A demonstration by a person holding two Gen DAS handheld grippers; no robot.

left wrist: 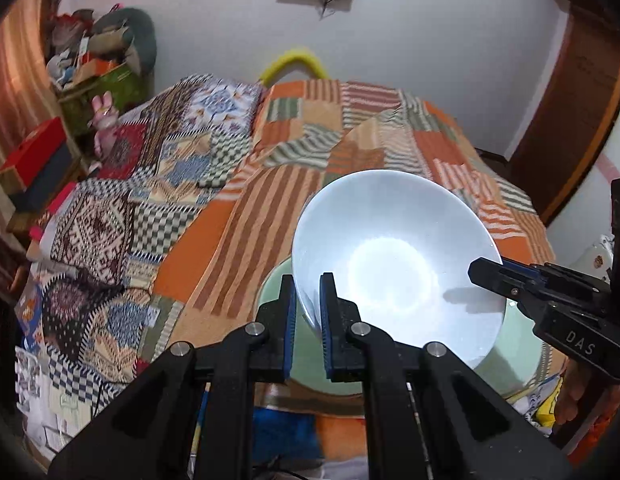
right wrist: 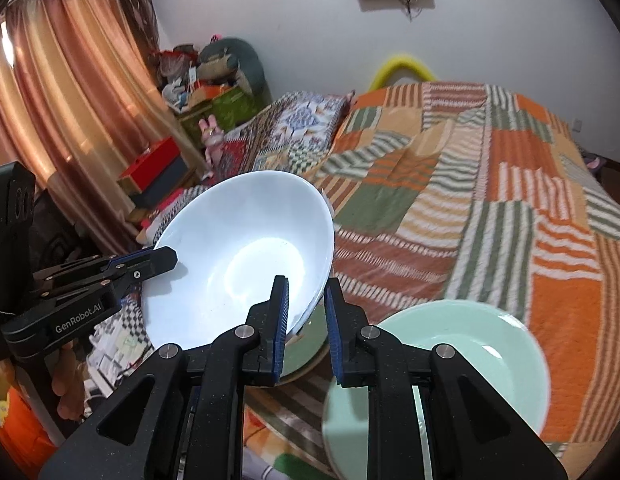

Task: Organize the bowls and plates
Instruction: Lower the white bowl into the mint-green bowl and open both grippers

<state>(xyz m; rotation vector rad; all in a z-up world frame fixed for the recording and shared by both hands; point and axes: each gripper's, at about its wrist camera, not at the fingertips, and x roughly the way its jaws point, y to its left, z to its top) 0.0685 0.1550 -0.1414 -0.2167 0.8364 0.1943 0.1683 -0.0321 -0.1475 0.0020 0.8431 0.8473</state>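
Gripping opposite rims, both grippers, left (left wrist: 307, 280) and right (right wrist: 305, 284), clamp the white bowl (left wrist: 394, 264) above a green plate (left wrist: 277, 300). Stacking looks barely begun; a green bowl (right wrist: 470, 344) waits near the bed's (right wrist: 510, 200) front edge

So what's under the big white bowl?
A pale green plate lies under the round white bowl. Its middle is hidden by the bowl.

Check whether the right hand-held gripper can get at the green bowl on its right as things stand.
Probably not yet: the right hand-held gripper straddles the white bowl's rim. The green bowl itself looks unobstructed.
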